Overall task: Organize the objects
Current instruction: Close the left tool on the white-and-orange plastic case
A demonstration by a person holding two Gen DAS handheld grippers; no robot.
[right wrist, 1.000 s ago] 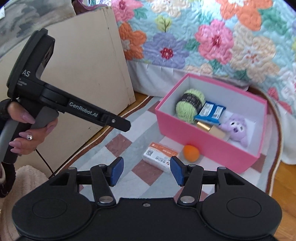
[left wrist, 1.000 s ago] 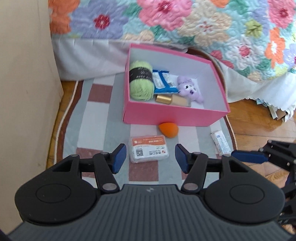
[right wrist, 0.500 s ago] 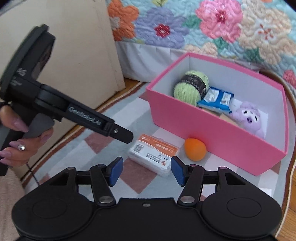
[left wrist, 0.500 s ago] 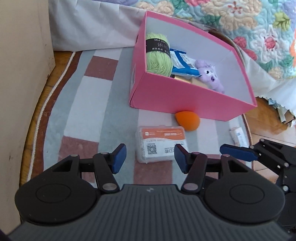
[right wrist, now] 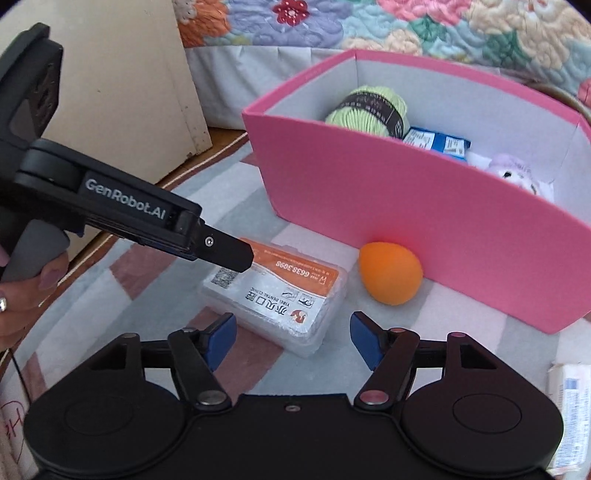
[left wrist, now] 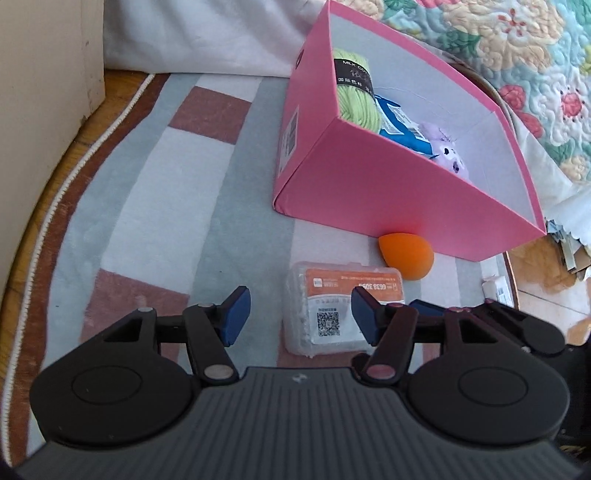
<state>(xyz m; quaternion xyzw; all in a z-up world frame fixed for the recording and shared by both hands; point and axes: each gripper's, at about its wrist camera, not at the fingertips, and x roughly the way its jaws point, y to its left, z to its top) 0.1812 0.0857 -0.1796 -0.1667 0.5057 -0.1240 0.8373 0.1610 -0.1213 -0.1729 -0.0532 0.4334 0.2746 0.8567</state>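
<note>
Pink box (left wrist: 388, 192) already holds yarn (left wrist: 356, 99), packet and toy; clear case (right wrist: 280, 295) and orange sponge (right wrist: 390, 272) at its 6 o'clock remain; both grippers' fingers opening, empty.

box (left wrist: 388, 199) pink | sponge (right wrist: 390, 272) orange | yarn (right wrist: 369, 107) green | quilt (right wrist: 424, 26) floral

Rug (left wrist: 177, 192) under box (left wrist: 388, 192), sponge (left wrist: 406, 254), packet (left wrist: 332, 314).

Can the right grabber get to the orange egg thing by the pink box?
Probably yes. The orange sponge lies bare on the rug against the pink box, just ahead of the right gripper, whose empty jaws are opening. The clear plastic case sits beside it, not over it.
</note>
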